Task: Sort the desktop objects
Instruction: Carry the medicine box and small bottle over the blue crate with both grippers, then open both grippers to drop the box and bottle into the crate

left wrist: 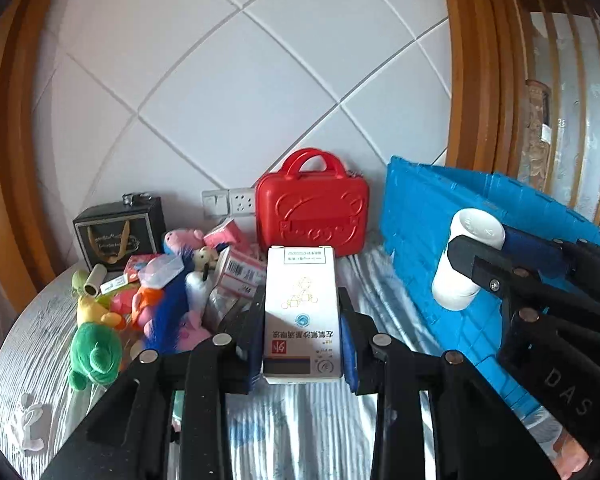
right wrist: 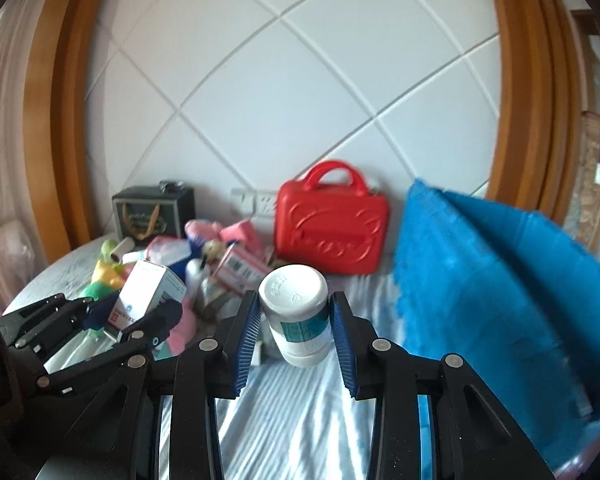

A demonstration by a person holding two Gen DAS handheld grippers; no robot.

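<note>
Left gripper holds a box; right gripper holds a bottle. Carrying step. Next, judged: release both into the blue crate, right.

The blue crate is motion-blurred and cut off at right.

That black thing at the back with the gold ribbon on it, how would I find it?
Start at the red case standing against the white wall. Look left past the wall sockets to the black gift bag. It alone is dark and boxy, behind the bright plush toys.
</note>
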